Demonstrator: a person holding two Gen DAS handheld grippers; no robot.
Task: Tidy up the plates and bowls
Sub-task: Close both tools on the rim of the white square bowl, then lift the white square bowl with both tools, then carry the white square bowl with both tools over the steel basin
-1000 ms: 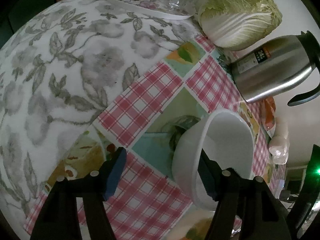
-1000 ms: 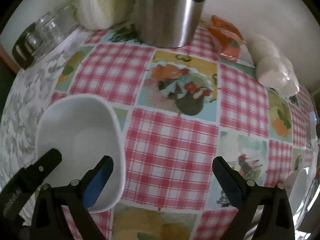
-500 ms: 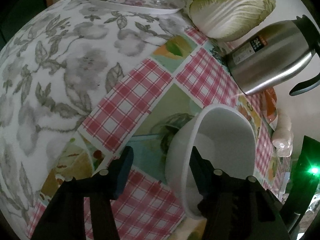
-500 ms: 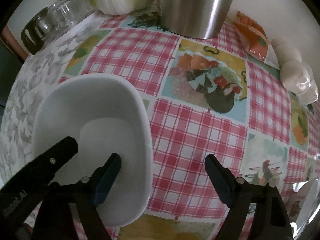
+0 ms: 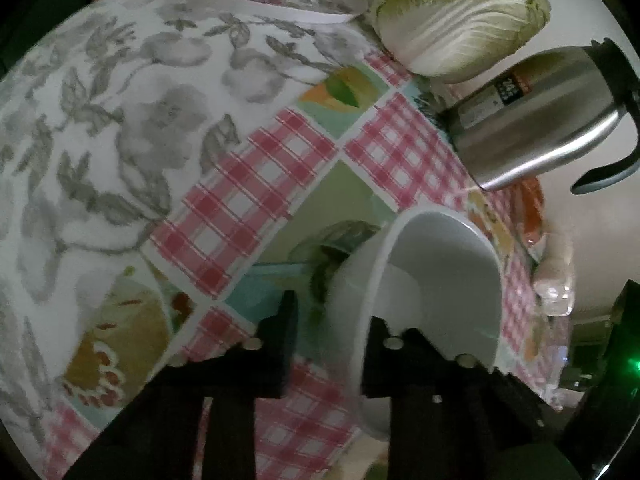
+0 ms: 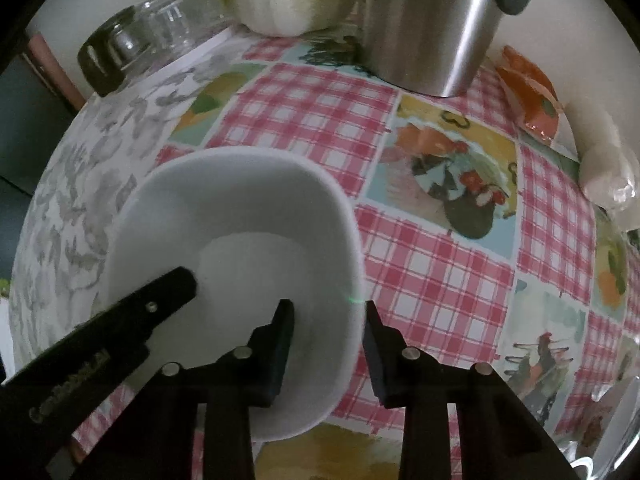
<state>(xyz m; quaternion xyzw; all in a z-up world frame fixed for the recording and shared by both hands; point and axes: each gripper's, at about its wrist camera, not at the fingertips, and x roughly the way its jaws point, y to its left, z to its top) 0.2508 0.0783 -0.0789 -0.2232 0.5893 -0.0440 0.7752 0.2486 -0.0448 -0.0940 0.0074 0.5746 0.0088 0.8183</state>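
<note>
A white squarish bowl (image 5: 440, 268) sits on the patterned tablecloth (image 5: 256, 184). My left gripper (image 5: 328, 340) straddles the bowl's near-left wall, one finger outside and one inside, close to the wall; whether it pinches the wall I cannot tell. In the right wrist view the same bowl (image 6: 240, 232) fills the lower left. My right gripper (image 6: 326, 344) straddles its right wall, jaws still apart from the wall. The left gripper's finger (image 6: 132, 312) reaches into the bowl from the left.
A steel thermos jug (image 5: 532, 120) (image 6: 432, 20) stands behind the bowl, a napa cabbage (image 5: 456, 16) beside it. Glass jars (image 6: 132, 40) on a white plate sit at the back left. An orange packet (image 6: 532, 96) and a white wrapped item (image 6: 608, 172) lie at the right.
Both grippers have moved in onto the bowl and narrowed. The left jaws closed toward the left wall. The right gripper shifted left until it straddles the right wall.
</note>
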